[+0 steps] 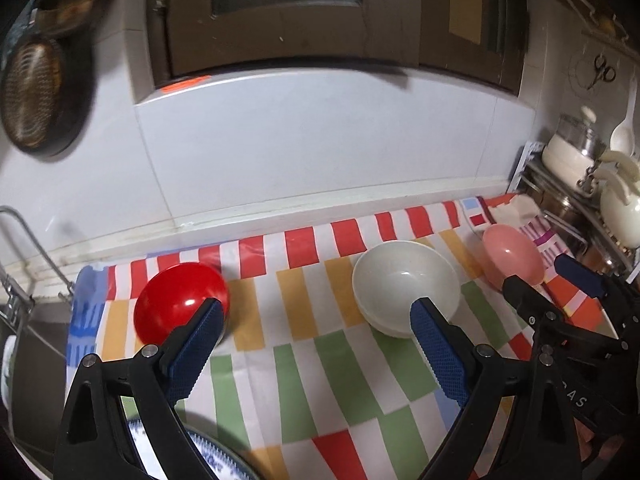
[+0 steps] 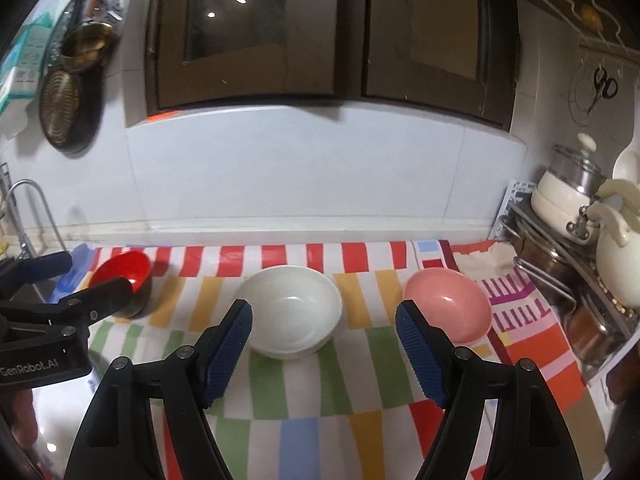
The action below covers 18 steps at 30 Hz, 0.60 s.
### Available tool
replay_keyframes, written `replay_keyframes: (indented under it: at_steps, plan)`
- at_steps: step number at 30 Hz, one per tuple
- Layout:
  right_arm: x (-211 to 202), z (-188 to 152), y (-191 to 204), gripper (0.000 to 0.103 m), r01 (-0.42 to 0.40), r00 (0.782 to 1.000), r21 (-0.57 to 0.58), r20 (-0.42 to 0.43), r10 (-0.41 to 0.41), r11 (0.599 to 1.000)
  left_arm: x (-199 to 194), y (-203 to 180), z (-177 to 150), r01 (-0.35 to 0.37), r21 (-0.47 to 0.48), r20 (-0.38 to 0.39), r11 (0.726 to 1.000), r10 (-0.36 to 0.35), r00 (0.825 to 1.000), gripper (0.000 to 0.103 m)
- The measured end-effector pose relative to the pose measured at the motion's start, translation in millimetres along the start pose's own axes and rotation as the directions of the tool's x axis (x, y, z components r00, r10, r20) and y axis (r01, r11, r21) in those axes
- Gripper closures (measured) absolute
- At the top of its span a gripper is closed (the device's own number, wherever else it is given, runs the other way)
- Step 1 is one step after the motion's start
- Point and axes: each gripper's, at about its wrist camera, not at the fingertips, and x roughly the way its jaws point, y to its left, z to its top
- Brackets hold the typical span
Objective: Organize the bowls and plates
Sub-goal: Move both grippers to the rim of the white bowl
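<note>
Three bowls stand in a row on a striped cloth (image 1: pixel 304 360): a red bowl (image 1: pixel 180 304) at left, a stack of white bowls (image 1: pixel 404 288) in the middle, a pink bowl (image 1: pixel 514 256) at right. They also show in the right wrist view: red bowl (image 2: pixel 122 278), white bowls (image 2: pixel 290 308), pink bowl (image 2: pixel 448 304). A blue-patterned plate (image 1: pixel 212 456) lies under my left gripper (image 1: pixel 318 312), which is open and empty above the cloth between the red and white bowls. My right gripper (image 2: pixel 324 316) is open and empty, in front of the white and pink bowls.
A tiled wall (image 2: pixel 296 168) with a window runs behind the counter. A sink with a tap (image 2: pixel 28 208) is at far left. A metal rack (image 2: pixel 560 272) with pots and a cream kettle (image 2: pixel 616 256) stands at right. Strainers (image 2: pixel 66 112) hang on the left wall.
</note>
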Motion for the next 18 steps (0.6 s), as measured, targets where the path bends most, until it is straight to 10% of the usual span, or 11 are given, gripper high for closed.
replay_keyframes:
  at_steps: [18]
  plan:
    - [106, 2, -20, 0.029, 0.007, 0.982, 0.036, -0.188, 0.000, 0.999, 111, -13, 13, 0.050, 0.037, -0.162, 0.998, -0.044, 0.986, 0.017]
